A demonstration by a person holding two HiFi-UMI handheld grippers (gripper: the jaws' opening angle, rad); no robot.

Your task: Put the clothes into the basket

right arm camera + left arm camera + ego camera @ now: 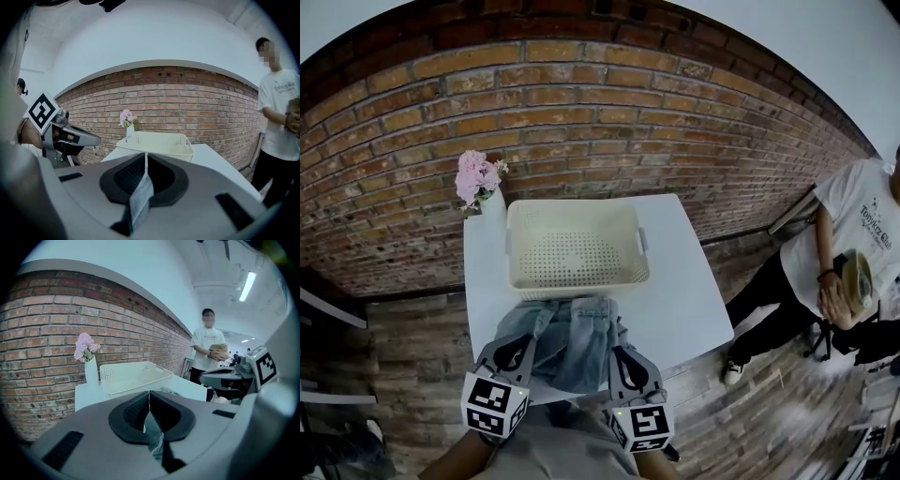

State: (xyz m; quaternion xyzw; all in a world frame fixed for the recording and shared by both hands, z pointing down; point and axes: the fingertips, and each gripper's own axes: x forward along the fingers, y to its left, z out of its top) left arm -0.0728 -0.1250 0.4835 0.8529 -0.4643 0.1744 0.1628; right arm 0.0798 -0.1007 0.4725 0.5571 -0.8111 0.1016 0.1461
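1. The denim garment, light blue, sits at lower centre of the head view. It hangs over the table's near edge, just in front of the basket and not yet in it.
2. The left claw is clamped on a fold of that denim; the right claw pinches another fold, so the cloth is slung between them.
3. Handling, as a judgement:
   - Soft and limp, light to moderate in weight, and not fragile.
   - It will sag and trail, so it needs lifting clear of the basket's near rim.
   - Thick seams or the waistband look like the surest hold.
4. Count: one garment, one white perforated basket, one table, two claws, one vase of pink flowers at upper left, and one bystander at right.
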